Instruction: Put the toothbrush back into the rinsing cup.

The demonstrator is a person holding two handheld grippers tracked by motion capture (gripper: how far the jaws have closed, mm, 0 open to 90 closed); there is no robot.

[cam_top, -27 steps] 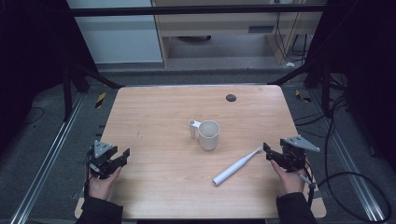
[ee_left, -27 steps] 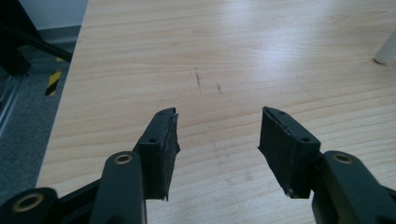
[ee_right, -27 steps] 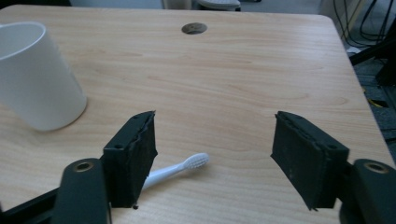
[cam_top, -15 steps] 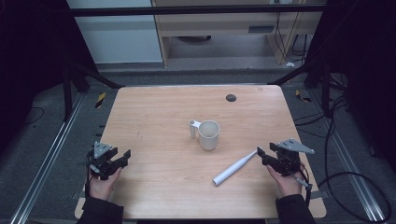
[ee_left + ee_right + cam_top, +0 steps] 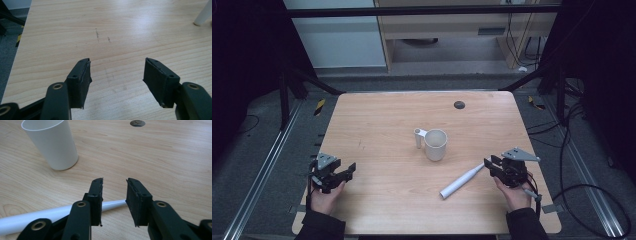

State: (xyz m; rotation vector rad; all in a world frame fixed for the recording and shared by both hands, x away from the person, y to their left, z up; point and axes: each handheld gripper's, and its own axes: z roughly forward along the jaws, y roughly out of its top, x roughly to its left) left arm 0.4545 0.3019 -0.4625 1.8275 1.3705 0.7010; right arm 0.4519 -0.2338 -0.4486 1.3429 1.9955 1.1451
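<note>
R gripper (image 5: pixel 490 167) sits lower right of the high view, over the near-right part of the table (image 5: pixel 377 125). Its jaws stand partly apart, straddling the thin end of the white stick (image 5: pixel 462 180). In the R gripper view the stick's (image 5: pixel 50 213) tip runs in from lower left and ends in the gap between the jaws (image 5: pixel 114 192); pads aren't pressing on it, a sliver of table shows between tip and the right-hand pad. So open round the stick, not gripping.

The stick lies flat on the wood, slanting from bottom centre of the high view up toward the R gripper, thick end lower left.

White cup (image 5: pixel 435 144) stands upright at mid-frame in the high view, just up-left of the stick, apart from it. A small white peg (image 5: pixel 418 138) stands just beside it on its left. In the R gripper view the cup (image 5: pixel 51 143) fills the upper left, mouth up. Dark round hole (image 5: pixel 459 104) in the tabletop, upper centre.

L gripper (image 5: pixel 346 171) at lower left of the high view, near the table's left edge, well apart from everything. Jaws wide open w/ bare wood between them (image 5: pixel 116 72).
</note>
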